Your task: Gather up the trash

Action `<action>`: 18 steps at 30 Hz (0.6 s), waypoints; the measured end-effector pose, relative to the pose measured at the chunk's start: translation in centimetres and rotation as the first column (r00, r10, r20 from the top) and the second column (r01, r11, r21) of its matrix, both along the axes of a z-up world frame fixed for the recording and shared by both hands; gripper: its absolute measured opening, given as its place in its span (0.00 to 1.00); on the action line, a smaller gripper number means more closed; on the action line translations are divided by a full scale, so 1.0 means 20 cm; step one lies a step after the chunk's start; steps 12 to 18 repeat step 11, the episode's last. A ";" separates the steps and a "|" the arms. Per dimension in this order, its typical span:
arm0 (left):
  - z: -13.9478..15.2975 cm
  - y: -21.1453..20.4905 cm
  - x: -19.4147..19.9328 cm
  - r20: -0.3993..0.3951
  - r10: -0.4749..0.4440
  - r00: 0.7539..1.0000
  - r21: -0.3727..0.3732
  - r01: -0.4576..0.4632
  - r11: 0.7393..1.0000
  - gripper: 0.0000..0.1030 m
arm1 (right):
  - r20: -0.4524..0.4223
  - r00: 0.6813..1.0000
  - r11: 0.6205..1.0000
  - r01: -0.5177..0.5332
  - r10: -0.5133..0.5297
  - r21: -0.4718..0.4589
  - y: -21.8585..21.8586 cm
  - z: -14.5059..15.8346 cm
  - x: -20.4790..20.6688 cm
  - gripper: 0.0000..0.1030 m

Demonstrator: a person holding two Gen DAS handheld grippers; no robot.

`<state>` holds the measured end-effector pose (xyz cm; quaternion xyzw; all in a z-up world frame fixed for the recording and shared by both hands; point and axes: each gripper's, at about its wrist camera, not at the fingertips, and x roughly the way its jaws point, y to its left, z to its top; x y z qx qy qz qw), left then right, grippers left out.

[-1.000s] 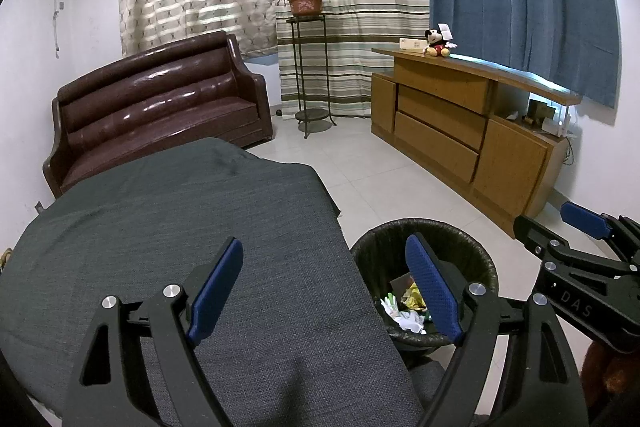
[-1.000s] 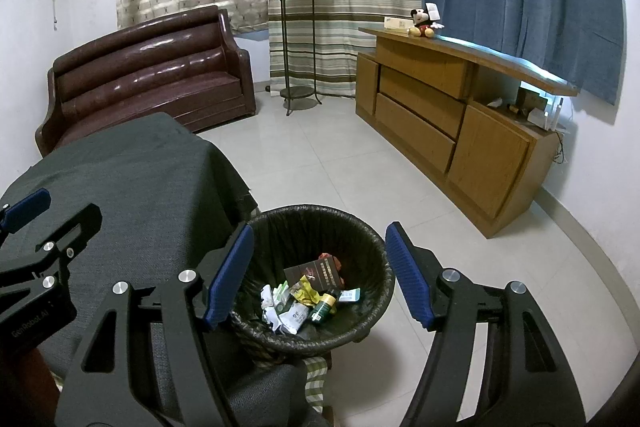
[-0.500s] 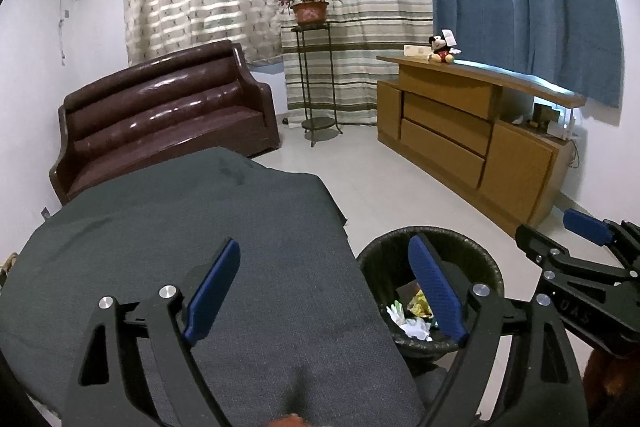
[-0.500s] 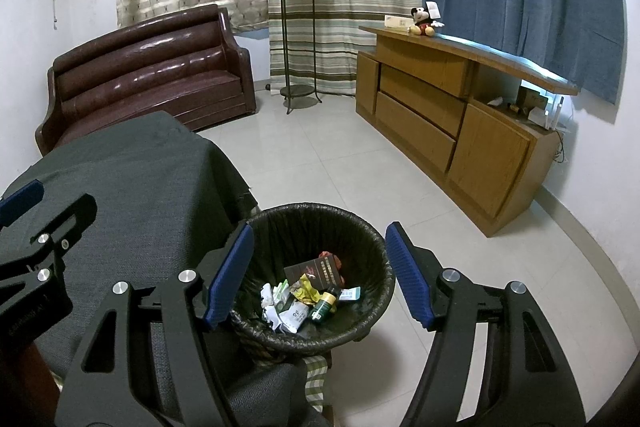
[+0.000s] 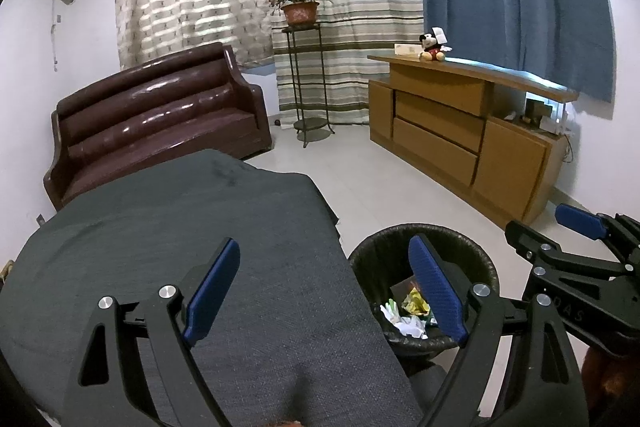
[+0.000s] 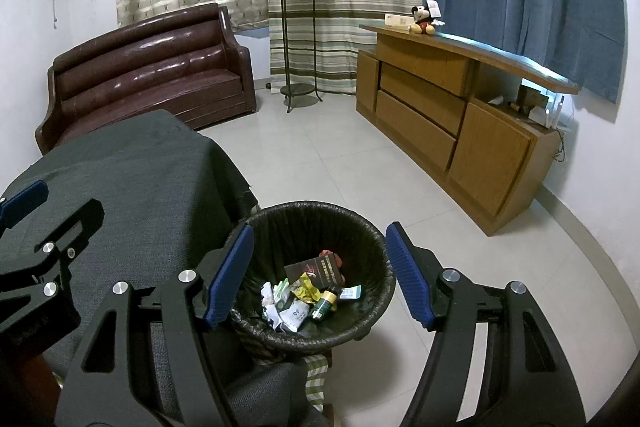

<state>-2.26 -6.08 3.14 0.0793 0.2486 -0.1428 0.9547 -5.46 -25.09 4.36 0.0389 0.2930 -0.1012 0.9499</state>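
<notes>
**Both grippers empty over the bin; the table looks cleared**

Little has changed in the last second: the left gripper (image 5: 324, 291) has spread its jaws a shade wider than a second ago, with nothing between them, and neither hand has shifted. The right gripper (image 6: 320, 275) has kept the same wide gap, also with nothing in it. Read together, this looks like the pause after a drop rather than the start of a pick.

The trash (image 6: 308, 297) lies at the bottom of the black-lined waste bin (image 6: 360, 223): crumpled white paper, a yellow wrapper, a small green bottle, a dark booklet and some small packets. The bin stands on the tiled floor, just beside the right edge of the grey-clothed table (image 5: 180, 227), near its front right corner. No loose litter shows on the cloth in either view, though the near edge of the table is hidden behind the gripper bodies, so a scrap there cannot be ruled out. On that evidence the collecting seems to be finished or nearly so.

The left gripper hangs above the table's right edge, tilted downward, one finger over the cloth and the other over the bin's mouth. The right gripper sits directly above the bin, angled down into it, its fingers straddling the rim from above without touching.
</notes>
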 end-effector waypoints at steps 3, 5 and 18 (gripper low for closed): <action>0.00 -0.01 0.00 0.002 -0.003 1.000 0.003 0.003 1.000 0.81 | 0.000 1.000 1.000 0.000 0.000 0.000 0.00 0.00 0.00 0.65; 0.00 -0.02 0.01 0.000 0.003 1.000 0.003 -0.003 1.000 0.81 | -0.001 1.000 1.000 0.001 -0.001 0.000 0.00 0.00 0.00 0.65; 0.00 0.01 0.04 -0.047 0.005 0.999 0.004 -0.005 1.000 0.81 | -0.012 1.000 1.000 -0.001 0.000 -0.004 0.02 -0.01 -0.03 0.65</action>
